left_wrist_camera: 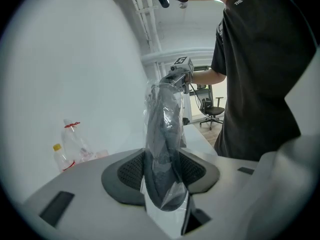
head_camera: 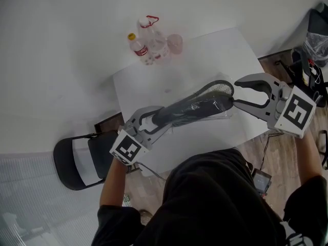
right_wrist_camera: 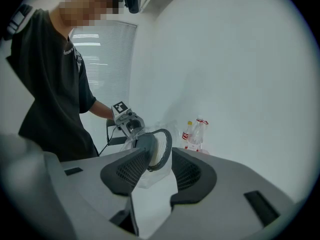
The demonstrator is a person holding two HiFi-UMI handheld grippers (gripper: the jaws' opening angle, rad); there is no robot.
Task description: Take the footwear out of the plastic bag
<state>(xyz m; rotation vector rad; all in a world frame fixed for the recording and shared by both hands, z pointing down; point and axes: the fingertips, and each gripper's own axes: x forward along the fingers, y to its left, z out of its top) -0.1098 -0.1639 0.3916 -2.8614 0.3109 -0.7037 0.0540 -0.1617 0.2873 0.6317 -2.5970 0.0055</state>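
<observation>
Fingers (left_wrist_camera: 131,173) on the left gripper (head_camera: 156,118) are clamped down on one end of the shoe (head_camera: 197,106), squeezing it right through the clear plastic bag (left_wrist_camera: 151,98). So that side has a proper grip, jaws about halfway in with the dark shoe filling the gap.

The shoe's still fully inside the bag. It's held up off the white table (head_camera: 154,86), lying roughly level and stretched between the two grippers.

At its far end, the one with the dark rim and pale inside, is the right gripper (head_camera: 234,93). Its fingers (right_wrist_camera: 127,171) are spread wide, and that end of the shoe sits at the gap between the tips. Nothing's pinched there. Can't really tell if the bag brushes one pad.

Other stuff, same direction: a black folding chair (head_camera: 77,160) on the floor at the table's left edge. At the back of the table there's a small bottle with a yellow cap (head_camera: 138,46), a taller clear bottle (head_camera: 154,35) and a pinkish cup (head_camera: 175,43), all bunched together.
</observation>
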